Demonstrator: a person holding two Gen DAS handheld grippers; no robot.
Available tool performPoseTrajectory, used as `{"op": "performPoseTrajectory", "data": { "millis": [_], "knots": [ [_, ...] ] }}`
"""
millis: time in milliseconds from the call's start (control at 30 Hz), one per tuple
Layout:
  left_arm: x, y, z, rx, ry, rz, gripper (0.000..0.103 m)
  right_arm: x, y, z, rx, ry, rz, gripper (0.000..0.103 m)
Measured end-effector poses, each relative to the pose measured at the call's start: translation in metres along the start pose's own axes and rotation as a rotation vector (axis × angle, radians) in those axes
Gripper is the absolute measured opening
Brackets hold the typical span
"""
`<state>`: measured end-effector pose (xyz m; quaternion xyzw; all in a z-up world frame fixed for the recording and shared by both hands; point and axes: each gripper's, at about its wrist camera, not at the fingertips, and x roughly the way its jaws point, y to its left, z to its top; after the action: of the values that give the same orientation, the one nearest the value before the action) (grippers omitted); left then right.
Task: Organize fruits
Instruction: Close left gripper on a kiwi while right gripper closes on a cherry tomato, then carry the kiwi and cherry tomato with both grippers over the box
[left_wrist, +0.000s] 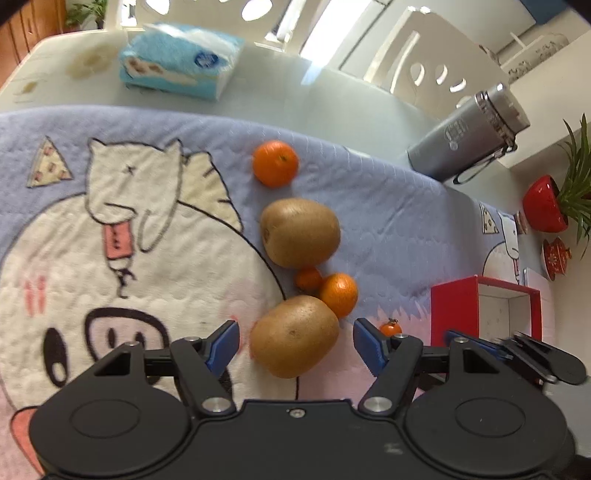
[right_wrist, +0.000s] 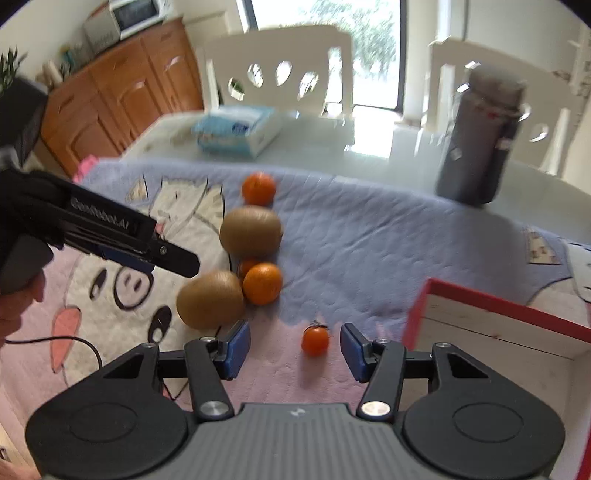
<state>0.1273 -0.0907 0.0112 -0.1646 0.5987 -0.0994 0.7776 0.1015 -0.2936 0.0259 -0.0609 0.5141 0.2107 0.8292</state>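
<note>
A big table (left_wrist: 332, 96) with a pale, shiny top fills both views, and white chairs (right_wrist: 280, 74) with round holes in their backs stand behind it. Most of the table is covered by a soft blue and pink blanket (left_wrist: 369, 206) with a cartoon pig and cat on it. Only the right wrist view shows the brown wooden cupboards (right_wrist: 122, 92), the microwave (right_wrist: 133, 13) on top of them and the bright window (right_wrist: 332, 37). Only the left wrist view shows the red plant pot (left_wrist: 545, 205) with green leaves. A blue tissue pack (left_wrist: 181, 61) and a grey bottle (left_wrist: 469, 136) sit on the bare table past the blanket. A red box (right_wrist: 498, 332) with a white inside lies on the blanket at the right. The fruits lie on the blanket in a row: a far orange (left_wrist: 275, 162), a far kiwi (left_wrist: 300, 232), a tiny orange fruit (left_wrist: 308, 278) touching a near orange (left_wrist: 340, 295), and a near kiwi (left_wrist: 294, 336). The left gripper (left_wrist: 295, 349) is wide apart, with the near kiwi between its blue pads (left_wrist: 225, 345) but not pinched. The right gripper (right_wrist: 294, 350) is also apart, with a small tomato (right_wrist: 315, 341) lying loose between its pads (right_wrist: 236, 349), and nothing is grabbed
</note>
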Motion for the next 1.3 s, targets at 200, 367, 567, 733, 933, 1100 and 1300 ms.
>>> {"op": "performPoseTrajectory", "data": {
  "millis": [200, 367, 567, 733, 933, 1100, 1300],
  "knots": [
    [0.029, -0.009, 0.001, 0.086, 0.074, 0.013, 0.081, 0.032, 0.001, 0.001, -0.019, 0.07, -0.001, 0.054],
    [0.042, -0.009, 0.004, 0.11, 0.102, 0.017, 0.081, 0.047, -0.008, 0.003, 0.008, 0.099, 0.005, 0.048],
    [0.054, -0.005, 0.002, 0.094, 0.117, 0.014, 0.079, 0.059, -0.008, 0.005, 0.001, 0.117, -0.005, 0.039],
    [0.049, -0.008, -0.002, 0.132, 0.07, 0.021, 0.076, 0.056, -0.015, 0.004, 0.046, 0.098, 0.006, 0.023],
    [0.041, -0.011, -0.006, 0.174, 0.055, 0.015, 0.076, 0.045, -0.019, 0.002, 0.085, 0.065, 0.024, 0.023],
    [0.03, -0.009, -0.012, 0.169, 0.04, 0.014, 0.076, 0.038, -0.016, 0.0, 0.092, 0.052, 0.03, 0.023],
    [0.017, -0.011, -0.018, 0.173, 0.016, 0.032, 0.076, 0.024, -0.011, -0.006, 0.104, 0.033, 0.042, 0.023]
  ]
}}
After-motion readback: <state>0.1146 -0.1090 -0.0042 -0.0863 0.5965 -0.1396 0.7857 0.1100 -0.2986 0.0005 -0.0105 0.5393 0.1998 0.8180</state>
